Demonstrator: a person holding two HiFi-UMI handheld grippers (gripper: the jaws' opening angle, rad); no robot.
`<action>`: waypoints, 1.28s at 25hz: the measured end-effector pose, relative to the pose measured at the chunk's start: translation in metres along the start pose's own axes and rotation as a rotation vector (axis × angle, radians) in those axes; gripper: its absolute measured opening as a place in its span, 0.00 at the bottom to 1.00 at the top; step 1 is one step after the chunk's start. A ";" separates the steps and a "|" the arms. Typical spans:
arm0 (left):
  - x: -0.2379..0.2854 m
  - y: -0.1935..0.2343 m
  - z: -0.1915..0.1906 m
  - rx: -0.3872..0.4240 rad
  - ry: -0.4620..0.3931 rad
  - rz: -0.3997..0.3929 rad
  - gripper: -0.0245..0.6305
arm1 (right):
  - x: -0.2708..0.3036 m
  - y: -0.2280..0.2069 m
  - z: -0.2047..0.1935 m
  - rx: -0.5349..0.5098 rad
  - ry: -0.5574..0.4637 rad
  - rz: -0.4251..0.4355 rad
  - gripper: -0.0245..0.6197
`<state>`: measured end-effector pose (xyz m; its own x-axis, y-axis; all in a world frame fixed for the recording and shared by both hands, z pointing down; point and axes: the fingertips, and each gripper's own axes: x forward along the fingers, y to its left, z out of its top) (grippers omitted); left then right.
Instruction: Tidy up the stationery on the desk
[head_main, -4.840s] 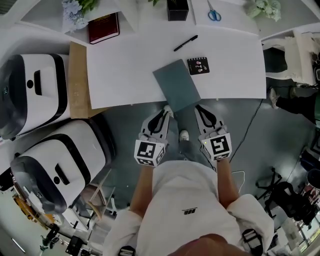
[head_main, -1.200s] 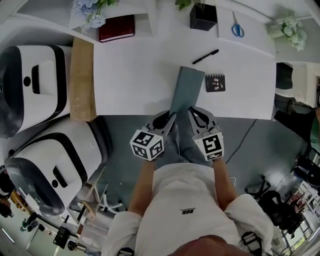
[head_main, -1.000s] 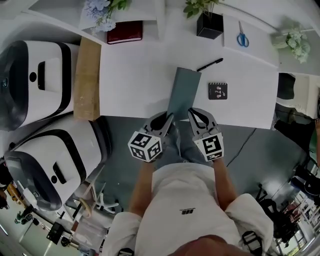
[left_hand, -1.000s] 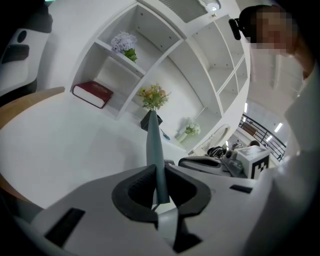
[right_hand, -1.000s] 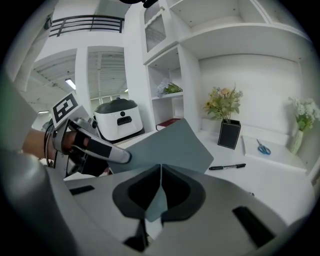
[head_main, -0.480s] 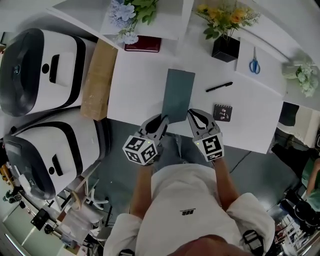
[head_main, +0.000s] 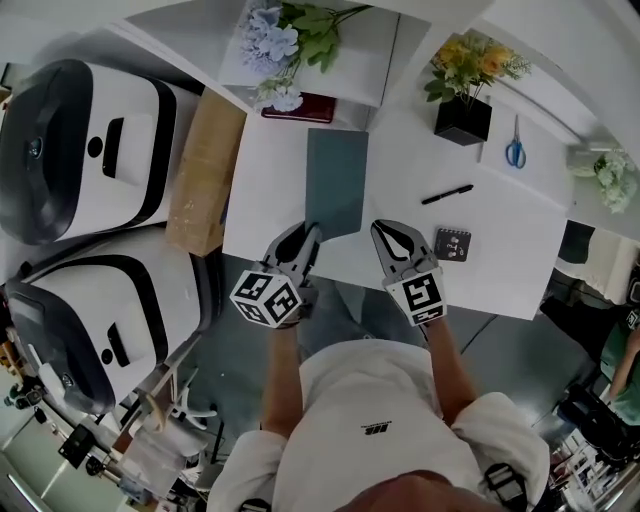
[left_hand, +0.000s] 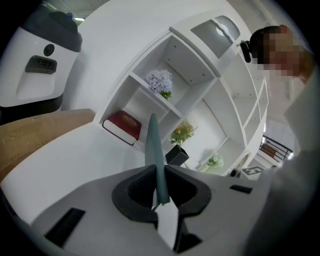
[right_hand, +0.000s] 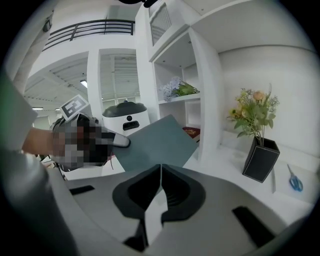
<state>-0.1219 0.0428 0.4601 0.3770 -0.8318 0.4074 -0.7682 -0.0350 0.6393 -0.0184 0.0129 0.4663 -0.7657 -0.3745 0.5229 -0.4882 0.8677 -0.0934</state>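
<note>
A grey-blue notebook (head_main: 336, 180) is held by its near left corner in my left gripper (head_main: 309, 232), which is shut on it. In the left gripper view the notebook (left_hand: 152, 145) shows edge-on between the jaws of the left gripper (left_hand: 160, 199), its far end toward the shelf. My right gripper (head_main: 384, 229) is just right of the notebook, apart from it. The right gripper (right_hand: 160, 169) is shut with nothing in it, and the notebook (right_hand: 152, 142) shows ahead to its left. A black pen (head_main: 447, 194), a small black spiral notepad (head_main: 452, 243) and blue scissors (head_main: 515, 150) lie on the white desk (head_main: 270, 190).
A red book (head_main: 300, 107) lies at the foot of the white shelf (head_main: 350, 60), under blue flowers (head_main: 270, 40). A black vase with yellow flowers (head_main: 462, 118) stands at the back right. A cardboard box (head_main: 205, 170) and two white machines (head_main: 80, 130) are left of the desk.
The left gripper has carried the notebook forward and left, toward the shelf and red book. The right gripper moved forward alongside and now stands apart from the notebook.
</note>
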 end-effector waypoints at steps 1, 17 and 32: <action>0.001 0.005 0.006 -0.002 -0.002 -0.010 0.04 | 0.005 0.001 0.003 0.000 -0.001 -0.011 0.04; 0.035 0.052 0.081 0.065 0.018 -0.119 0.04 | 0.061 0.012 0.044 0.025 -0.020 -0.147 0.04; 0.067 0.080 0.134 0.052 -0.040 -0.153 0.04 | 0.109 0.028 0.064 0.000 -0.007 -0.123 0.04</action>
<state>-0.2275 -0.0897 0.4508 0.4714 -0.8359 0.2810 -0.7298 -0.1909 0.6565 -0.1424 -0.0250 0.4666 -0.7029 -0.4801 0.5248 -0.5784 0.8153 -0.0288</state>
